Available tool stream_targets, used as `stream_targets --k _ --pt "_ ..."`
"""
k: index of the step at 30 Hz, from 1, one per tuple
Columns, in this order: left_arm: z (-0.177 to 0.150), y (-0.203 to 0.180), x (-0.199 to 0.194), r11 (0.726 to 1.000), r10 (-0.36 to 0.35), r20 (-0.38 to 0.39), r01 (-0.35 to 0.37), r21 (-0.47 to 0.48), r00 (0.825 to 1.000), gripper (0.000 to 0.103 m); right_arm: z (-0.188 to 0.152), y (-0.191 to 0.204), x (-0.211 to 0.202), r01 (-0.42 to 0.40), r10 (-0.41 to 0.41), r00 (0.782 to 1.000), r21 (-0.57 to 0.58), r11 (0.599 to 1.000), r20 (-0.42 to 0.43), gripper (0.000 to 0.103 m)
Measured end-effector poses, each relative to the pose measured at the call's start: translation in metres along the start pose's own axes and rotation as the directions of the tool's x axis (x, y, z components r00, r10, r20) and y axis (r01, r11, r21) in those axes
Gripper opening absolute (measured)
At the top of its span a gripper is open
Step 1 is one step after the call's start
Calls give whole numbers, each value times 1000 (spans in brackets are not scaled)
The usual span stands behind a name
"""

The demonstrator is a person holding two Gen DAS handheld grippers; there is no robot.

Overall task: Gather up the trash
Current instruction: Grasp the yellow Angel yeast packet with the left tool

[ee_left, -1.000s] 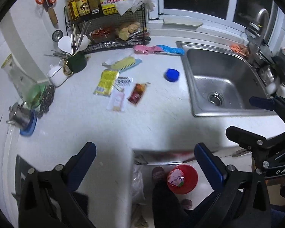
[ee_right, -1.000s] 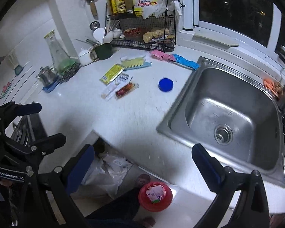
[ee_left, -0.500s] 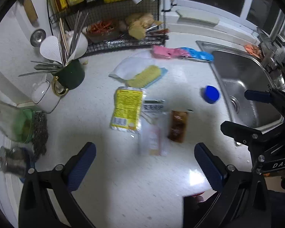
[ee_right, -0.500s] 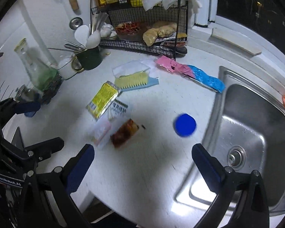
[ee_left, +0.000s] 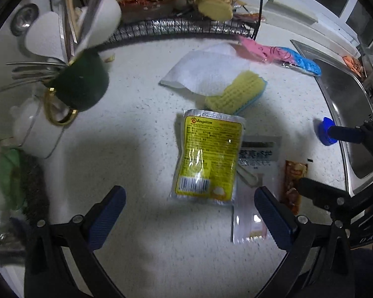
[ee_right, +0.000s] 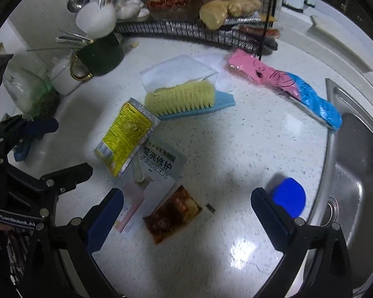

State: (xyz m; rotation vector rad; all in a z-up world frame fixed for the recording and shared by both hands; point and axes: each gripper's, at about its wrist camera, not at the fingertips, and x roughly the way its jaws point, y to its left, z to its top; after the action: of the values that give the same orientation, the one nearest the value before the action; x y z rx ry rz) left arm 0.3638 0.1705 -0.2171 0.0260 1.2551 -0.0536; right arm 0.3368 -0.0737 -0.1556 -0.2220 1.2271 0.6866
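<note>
From the left wrist, our left gripper (ee_left: pixel 187 209) hangs released over the speckled white counter (ee_left: pixel 136 134) — a flat yellow foil packet (ee_left: pixel 207 159) lies between its blue pads, a pale pink sachet (ee_left: pixel 248 219) just right of it.

From the right wrist, our right gripper (ee_right: pixel 186 211) gapes empty above a brown sauce sachet (ee_right: pixel 172 212); a round blue plastic cap (ee_right: pixel 289 197) sits beside the steel sink (ee_right: pixel 360 164).
</note>
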Motion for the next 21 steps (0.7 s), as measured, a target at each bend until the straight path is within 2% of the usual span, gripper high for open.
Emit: stream_targets --k 5,11,15,21 --pt "6 -3 23 999 -16 -39 18 43 999 103 3 -6 17 10 -10 999 7 1000 -44 103" --pt "10 0 40 997 -52 -65 56 50 997 103 2 -14 26 17 -16 997 17 1000 -80 103" --pt "13 3 51 997 -37 -85 42 58 996 103 3 -17 29 21 -19 996 20 1000 -91 103" --pt "19 4 56 997 -37 -75 41 65 997 103 5 -19 31 28 -25 995 26 999 -101 103"
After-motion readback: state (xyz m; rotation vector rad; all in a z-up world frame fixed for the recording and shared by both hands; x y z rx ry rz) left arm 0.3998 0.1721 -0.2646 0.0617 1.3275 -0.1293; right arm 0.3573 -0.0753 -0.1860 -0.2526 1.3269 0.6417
